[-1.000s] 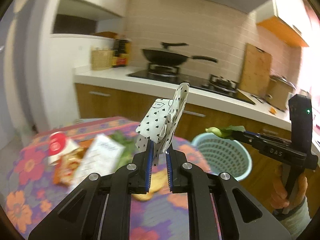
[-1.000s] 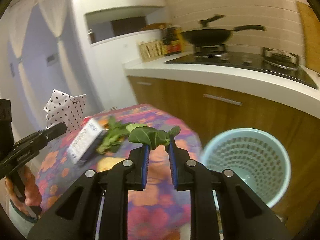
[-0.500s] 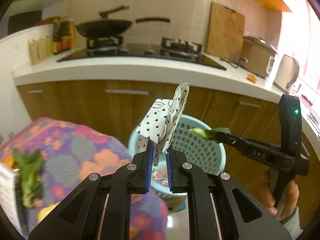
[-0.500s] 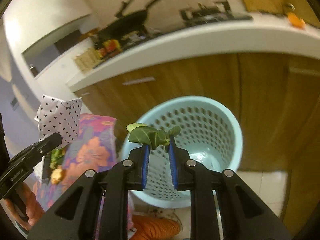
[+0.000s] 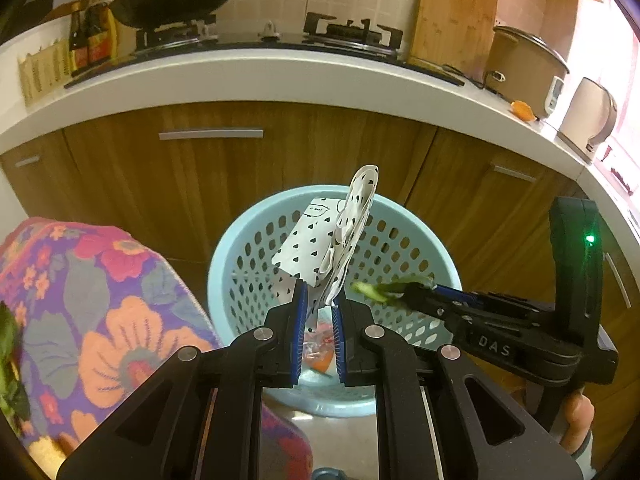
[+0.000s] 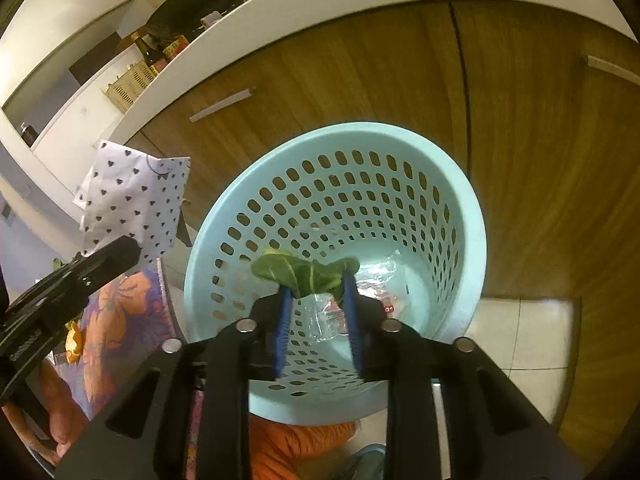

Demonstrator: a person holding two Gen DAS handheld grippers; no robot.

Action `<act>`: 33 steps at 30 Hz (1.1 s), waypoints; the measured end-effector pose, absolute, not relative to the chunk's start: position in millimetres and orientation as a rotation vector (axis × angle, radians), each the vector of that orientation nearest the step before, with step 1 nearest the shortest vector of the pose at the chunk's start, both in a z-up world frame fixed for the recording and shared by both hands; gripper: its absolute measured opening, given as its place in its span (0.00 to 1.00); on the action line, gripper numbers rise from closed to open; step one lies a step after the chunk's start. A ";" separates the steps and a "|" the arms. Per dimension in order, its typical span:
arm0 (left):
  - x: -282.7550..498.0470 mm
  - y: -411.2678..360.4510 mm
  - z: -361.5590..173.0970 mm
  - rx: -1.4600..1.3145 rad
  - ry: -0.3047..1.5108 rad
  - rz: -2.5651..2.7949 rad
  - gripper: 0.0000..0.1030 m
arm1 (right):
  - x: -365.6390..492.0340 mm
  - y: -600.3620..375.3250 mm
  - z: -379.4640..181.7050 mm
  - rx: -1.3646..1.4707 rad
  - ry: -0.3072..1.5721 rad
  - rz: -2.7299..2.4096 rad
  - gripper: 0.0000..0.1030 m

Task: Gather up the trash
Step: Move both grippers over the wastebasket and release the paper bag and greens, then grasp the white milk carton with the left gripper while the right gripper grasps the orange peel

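A: What has changed in the last second?

B: Both grippers have swung away from the flowered table [image 5: 100, 312] and now hang over the pale blue basket [image 5: 240, 236], which stands on the floor in front of the wooden cupboards [image 5: 192, 160]. A second ago the table filled the near view; now only its edge shows at the left.

A: What does each one carry?

B: The left gripper [image 5: 318, 312] is clamped on a white paper bag with black hearts [image 5: 320, 248], which stands up out of the jaws above the basket's mouth. The right gripper [image 6: 316, 300] held the green leaf [image 6: 304, 274] tight half a second ago; its jaws now stand wider apart, and the leaf lies draped across the tips, apparently barely held.

A: So the drop is under way?

B: It looks so for the leaf, which sits right over the basket's inside. The bag is not released yet. In the right view it appears left of the rim, so it may need to come a little further in.

A: Anything already in there?

B: Crumpled clear wrappers [image 6: 376, 280] lie at the bottom. More greens [image 5: 10, 360] remain on the table's far left edge, so the job is not finished.
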State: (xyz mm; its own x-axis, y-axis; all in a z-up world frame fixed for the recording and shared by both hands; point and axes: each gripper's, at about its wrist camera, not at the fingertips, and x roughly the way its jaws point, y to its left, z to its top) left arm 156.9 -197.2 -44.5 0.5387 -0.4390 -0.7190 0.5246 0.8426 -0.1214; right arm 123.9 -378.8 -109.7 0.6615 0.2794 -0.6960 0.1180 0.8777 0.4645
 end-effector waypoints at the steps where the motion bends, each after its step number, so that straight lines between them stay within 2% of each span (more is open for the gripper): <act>1: 157.7 -199.4 -44.9 0.114 0.823 -0.575 0.10 | 124.5 -379.8 -109.9 0.510 0.853 0.090 0.24; 9: 164.9 -215.8 -51.9 0.132 0.844 -0.596 0.12 | 120.0 -394.6 -108.6 0.535 0.828 0.074 0.25; 11: 164.6 -219.8 -55.1 0.156 0.850 -0.606 0.20 | 118.8 -396.8 -107.1 0.540 0.824 0.071 0.25; 12: 163.2 -221.0 -56.2 0.166 0.848 -0.602 0.35 | 119.3 -396.6 -106.1 0.540 0.821 0.070 0.25; 13: 161.4 -221.2 -56.3 0.174 0.836 -0.596 0.41 | 117.8 -397.4 -104.5 0.539 0.817 0.069 0.25; 26: 136.9 -182.0 -28.3 0.113 0.760 -0.568 0.41 | 101.8 -383.5 -68.4 0.489 0.752 0.093 0.25; 33: 106.5 -133.8 -2.5 0.060 0.689 -0.512 0.42 | 95.3 -347.2 -41.5 0.431 0.718 0.158 0.25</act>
